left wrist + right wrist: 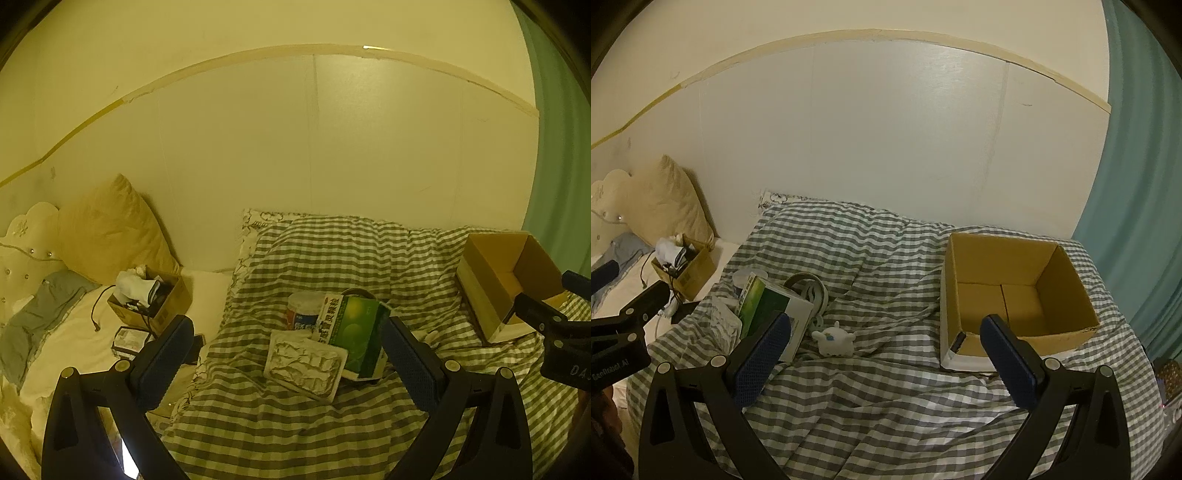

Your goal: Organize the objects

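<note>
Between the left gripper's spread fingers, a green box half hides the roll behind it; the right gripper, also spread, hovers near the open carton, toy between.

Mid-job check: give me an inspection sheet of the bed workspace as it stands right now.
Surface: rumpled checked duvet over the bed.
Job's things: empty open cardboard box on the right; green-and-white carton, foil-wrapped pack, white tub and a white plush toy clustered left of it.
Clutter: small cardboard box stuffed with odds and ends by the pillow.
Grippers: left gripper open, empty, above the cluster; right gripper open, empty.
Cables: white coiled cable behind the carton; dark cord trailing from the small box.
Surroundings: pale wall, teal curtain on the right.
</note>
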`<state>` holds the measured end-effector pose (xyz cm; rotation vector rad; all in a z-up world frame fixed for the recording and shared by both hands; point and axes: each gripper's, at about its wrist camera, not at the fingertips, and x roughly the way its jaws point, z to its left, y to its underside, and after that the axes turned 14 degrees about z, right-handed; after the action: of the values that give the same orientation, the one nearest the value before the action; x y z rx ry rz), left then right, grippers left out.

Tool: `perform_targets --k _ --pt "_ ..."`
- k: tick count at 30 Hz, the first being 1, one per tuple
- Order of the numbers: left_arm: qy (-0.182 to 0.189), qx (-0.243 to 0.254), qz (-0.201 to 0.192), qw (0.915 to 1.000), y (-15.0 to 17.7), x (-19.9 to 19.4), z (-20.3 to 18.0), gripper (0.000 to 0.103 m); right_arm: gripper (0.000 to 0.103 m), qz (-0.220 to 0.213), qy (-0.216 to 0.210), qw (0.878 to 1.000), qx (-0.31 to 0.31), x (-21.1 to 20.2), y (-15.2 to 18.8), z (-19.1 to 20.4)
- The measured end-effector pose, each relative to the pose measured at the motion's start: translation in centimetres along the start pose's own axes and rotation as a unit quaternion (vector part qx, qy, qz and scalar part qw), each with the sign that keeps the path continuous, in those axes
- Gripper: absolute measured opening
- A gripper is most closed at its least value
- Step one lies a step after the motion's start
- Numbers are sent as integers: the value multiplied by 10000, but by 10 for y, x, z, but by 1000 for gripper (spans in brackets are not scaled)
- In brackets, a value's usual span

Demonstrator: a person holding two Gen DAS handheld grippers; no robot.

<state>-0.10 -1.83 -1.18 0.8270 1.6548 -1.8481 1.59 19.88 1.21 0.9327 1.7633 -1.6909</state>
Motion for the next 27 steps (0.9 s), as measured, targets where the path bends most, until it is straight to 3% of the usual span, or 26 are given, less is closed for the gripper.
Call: perform_targets --k 11,18,23,27 --pt "-207 -30 462 9987 12 35 17 103 103 348 -51 9993 -86 31 8 9" --pt "-288 578 957 9933 27 74 -14 103 103 678 -23 9974 -229 61 16 19" --pt "-832 994 1239 9838 43 111 -31 103 103 960 58 9950 -262 87 20 20" --pt "-875 1029 1333 9818 47 126 -37 103 103 1105 49 9936 -219 104 20 19"
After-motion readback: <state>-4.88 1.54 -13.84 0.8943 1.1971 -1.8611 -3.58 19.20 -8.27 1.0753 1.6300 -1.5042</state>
